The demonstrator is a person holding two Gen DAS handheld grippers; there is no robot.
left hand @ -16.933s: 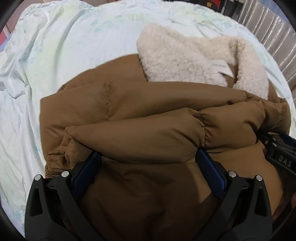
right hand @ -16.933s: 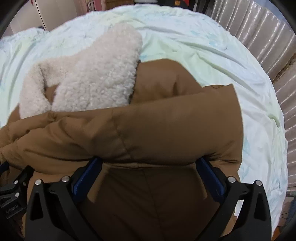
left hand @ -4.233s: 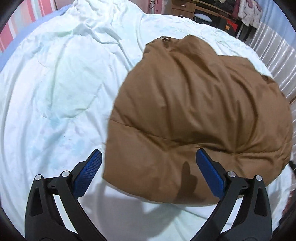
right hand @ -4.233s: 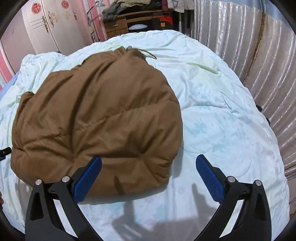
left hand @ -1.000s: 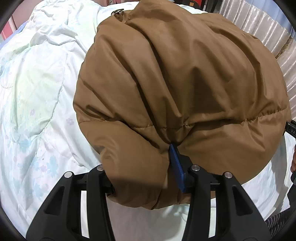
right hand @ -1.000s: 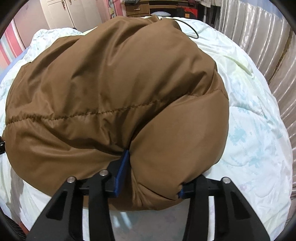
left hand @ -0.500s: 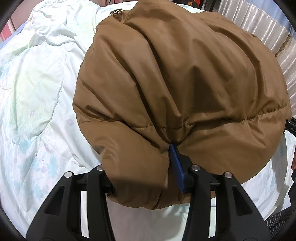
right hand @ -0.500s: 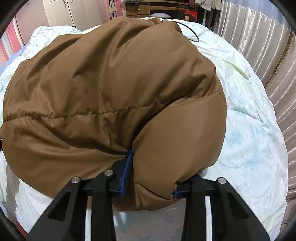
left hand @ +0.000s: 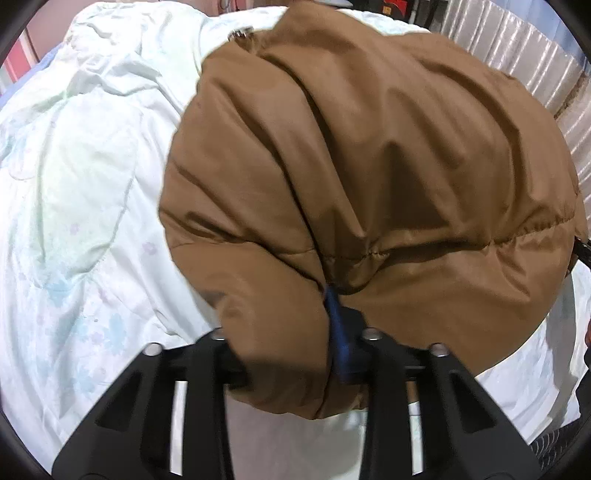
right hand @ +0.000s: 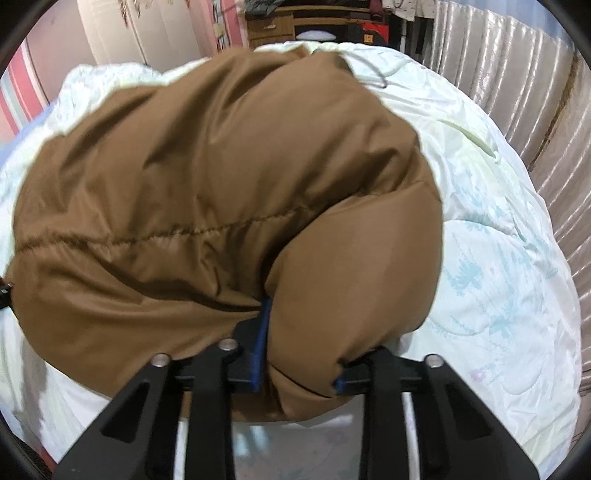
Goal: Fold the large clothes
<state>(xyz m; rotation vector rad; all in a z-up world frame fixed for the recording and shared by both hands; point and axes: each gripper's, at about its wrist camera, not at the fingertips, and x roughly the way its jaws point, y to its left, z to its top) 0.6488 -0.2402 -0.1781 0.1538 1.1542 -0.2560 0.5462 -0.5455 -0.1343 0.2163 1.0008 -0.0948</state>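
Brown padded jacket (left hand: 369, 166) fills most of the left wrist view, bundled into a rounded mass on the bed's pale floral quilt (left hand: 74, 221). The left tongs (left hand: 284, 350) are clamped down on the bundle's near left corner, the blue pad of one finger (left hand: 338, 332) pressed into a deep crease while the other finger is buried under the fabric. A stitched seam runs across the jacket just beyond the grip, and a small metal zipper pull (left hand: 240, 34) shows at the far edge. A ribbed silvery headboard (left hand: 517, 55) borders the bed on the right.

From the right wrist view, the jacket (right hand: 221, 184) again covers the centre of the quilt (right hand: 498, 277). The right tongs (right hand: 299, 350) are squeezed onto its near right corner, a puffed lobe bulging between the blue pads (right hand: 262, 339). The padded headboard (right hand: 535, 92) curves along the right, and a wooden dresser (right hand: 295, 22) stands beyond the bed.
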